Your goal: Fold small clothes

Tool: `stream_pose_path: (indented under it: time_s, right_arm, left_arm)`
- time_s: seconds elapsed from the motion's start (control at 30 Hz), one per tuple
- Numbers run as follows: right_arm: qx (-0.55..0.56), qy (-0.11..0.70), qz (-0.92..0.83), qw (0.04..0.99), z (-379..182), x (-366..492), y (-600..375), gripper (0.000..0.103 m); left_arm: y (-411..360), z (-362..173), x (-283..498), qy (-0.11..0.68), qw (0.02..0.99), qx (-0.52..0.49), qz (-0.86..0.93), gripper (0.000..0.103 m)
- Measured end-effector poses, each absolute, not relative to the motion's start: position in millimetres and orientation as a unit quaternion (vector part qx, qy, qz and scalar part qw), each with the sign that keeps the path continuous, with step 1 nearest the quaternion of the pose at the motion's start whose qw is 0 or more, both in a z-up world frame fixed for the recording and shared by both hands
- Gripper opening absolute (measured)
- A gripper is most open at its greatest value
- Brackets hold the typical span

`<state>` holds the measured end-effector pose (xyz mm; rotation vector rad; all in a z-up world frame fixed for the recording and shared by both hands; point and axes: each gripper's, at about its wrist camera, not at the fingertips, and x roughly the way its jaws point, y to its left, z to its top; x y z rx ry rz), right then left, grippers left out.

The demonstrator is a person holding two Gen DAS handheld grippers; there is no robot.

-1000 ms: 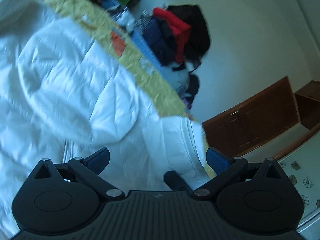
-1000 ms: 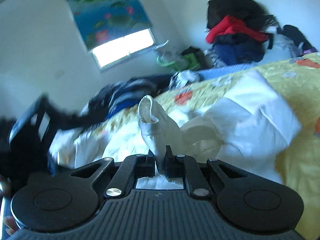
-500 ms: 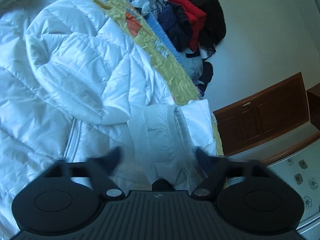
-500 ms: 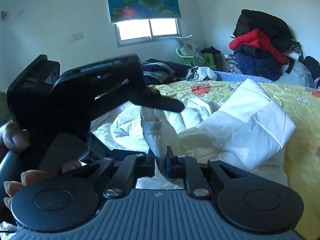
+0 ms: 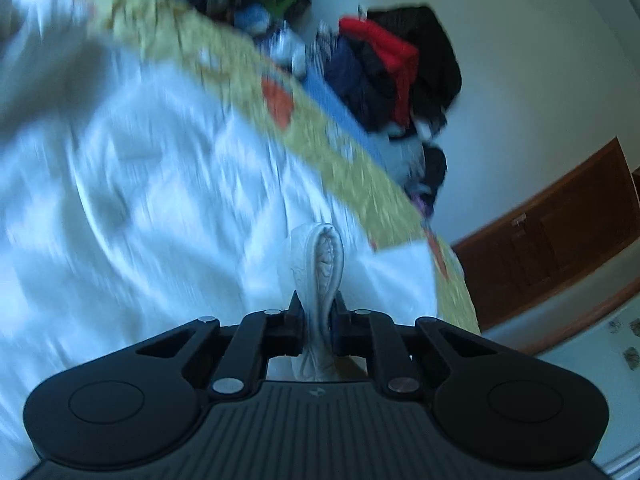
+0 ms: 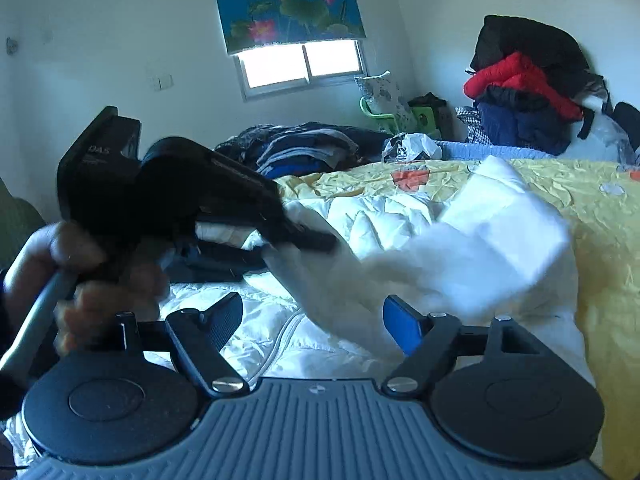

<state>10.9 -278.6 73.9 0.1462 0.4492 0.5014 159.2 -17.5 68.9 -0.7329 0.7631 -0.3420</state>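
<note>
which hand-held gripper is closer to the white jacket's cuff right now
Left. The left hand-held gripper is closing on the cuff; the right hand-held gripper is opening, nothing pinched.

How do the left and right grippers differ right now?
The left gripper has its jaws closing, pinched on the cuff of the white jacket; the right gripper has its jaws opening wide with nothing pressed between them. In the right wrist view the left gripper is blurred, while the right one's own fingers look sharp. Both are black two-finger tools over the same jacket.
</note>
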Motion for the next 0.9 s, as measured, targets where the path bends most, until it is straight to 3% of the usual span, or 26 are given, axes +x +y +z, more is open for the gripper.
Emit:
stream_pose_path:
  time_s: [0.3,0.6,0.9]
  right_arm:
    - [0.157,0.273,0.200,0.928,51.4,33.9,-324.7,0.081]
    - [0.259,0.296,0.184,0.901,44.2,58.6,-358.3,0.081]
    - [0.295,0.313,0.182,0.884,39.5,79.4,-367.3,0.082]
  left_arm:
    - [56.1,101.7,166.8,0.303,0.872,-0.370,-0.107,0.012]
    - [73.9,72.7,173.4,0.323,0.875,-0.355,-0.053,0.012]
    - [75.2,32.4,183.3,0.377,0.874,-0.307,0.003,0.014]
